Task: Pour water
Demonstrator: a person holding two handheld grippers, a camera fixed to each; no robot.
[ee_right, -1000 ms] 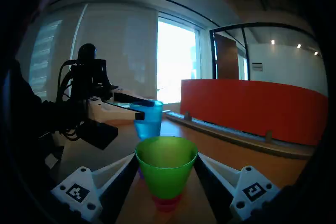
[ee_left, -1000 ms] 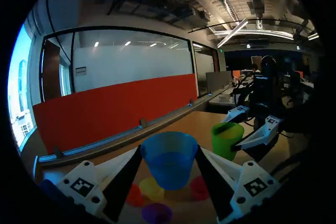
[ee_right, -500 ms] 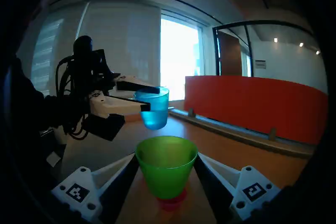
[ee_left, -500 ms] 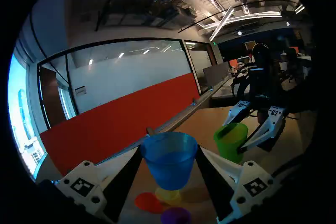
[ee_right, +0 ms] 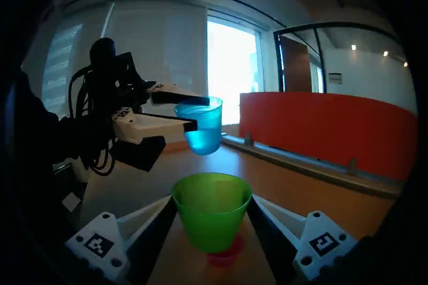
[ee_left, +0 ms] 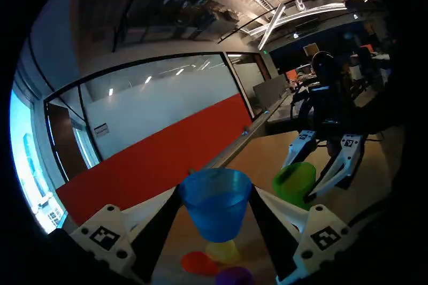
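**2 cups held above the desk, water in the blue one**

In the left gripper view, the left gripper (ee_left: 215, 195) pinches the blue cup (ee_left: 215, 207) at the lower centre of the frame. Its 2 white fingers press on the cup's 2 sides just below the rim. The cup is translucent and open side up, and the water (ee_left: 216, 215) fills roughly its lower half. Below it, on the wooden desk (ee_left: 267, 156), lie 3 small cups: a yellow cup (ee_left: 223, 250), a red cup (ee_left: 198, 262) and a purple cup (ee_left: 234, 276) at the bottom edge. The blue cup touches none of them.

To the right of centre in the same view, the right gripper (ee_left: 299, 180) holds the green cup (ee_left: 293, 183) between its fingers, near the blue cup but apart from it. From this camera the green cup looks tilted.

In the right gripper view, the green cup (ee_right: 211, 215) sits at the lower centre, clamped on both sides by the right gripper's fingers, with its mouth facing up. Whether it holds any liquid cannot be told. A red cup shows just under its base.

Up and to the left of the green cup's rim, the blue cup hangs in the air with a clear gap between the 2. The left gripper reaches in from the left of the frame with a finger on each side of it.

A red partition (ee_right: 331, 130) runs along the far edge of the desk at the right. A bright window (ee_right: 231, 71) stands behind the blue cup.
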